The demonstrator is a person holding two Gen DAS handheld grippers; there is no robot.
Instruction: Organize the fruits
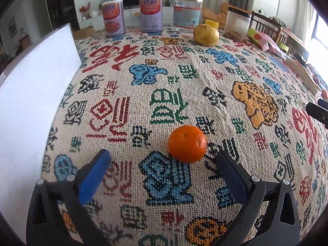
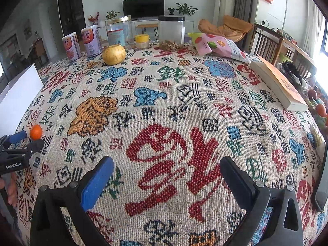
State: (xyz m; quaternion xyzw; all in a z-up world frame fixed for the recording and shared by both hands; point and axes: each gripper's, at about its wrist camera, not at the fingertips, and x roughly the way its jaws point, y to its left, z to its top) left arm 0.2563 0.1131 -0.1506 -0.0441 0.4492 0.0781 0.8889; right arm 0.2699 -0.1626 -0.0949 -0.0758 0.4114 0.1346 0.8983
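The left gripper [image 1: 164,160] has its jaws spread as wide as they go, with nothing between the pads; the mandarin [image 1: 187,143] sits on the patterned tablecloth [image 1: 143,78] just ahead of the fingertips, toward one o'clock from the midline and close to the black right-hand finger [image 1: 229,170], apart from the blue pad [image 1: 94,176] on the other side. Being nearly round, it offers no long axis to line up with, so my judgement is that the coming grasp turns on sliding the jaws a little rightward and forward until the fruit is centred. The left hand is plainly the nearer one: in the right wrist view the mandarin [image 2: 35,131] lies far off at nine o'clock beside that left gripper [image 2: 28,139]. The right gripper [image 2: 167,170] hangs with jaws wide and empty over bare cloth. Farther out on the tabletop, at twelve o'clock, a yellow pear-like fruit [image 1: 206,35] rests well apart, with two cans [image 1: 150,13], a glass jar [image 1: 187,12] and a clear canister [image 1: 237,23] behind it. A white board [image 1: 34,94] stands at nine o'clock. Nothing blocks the approach.
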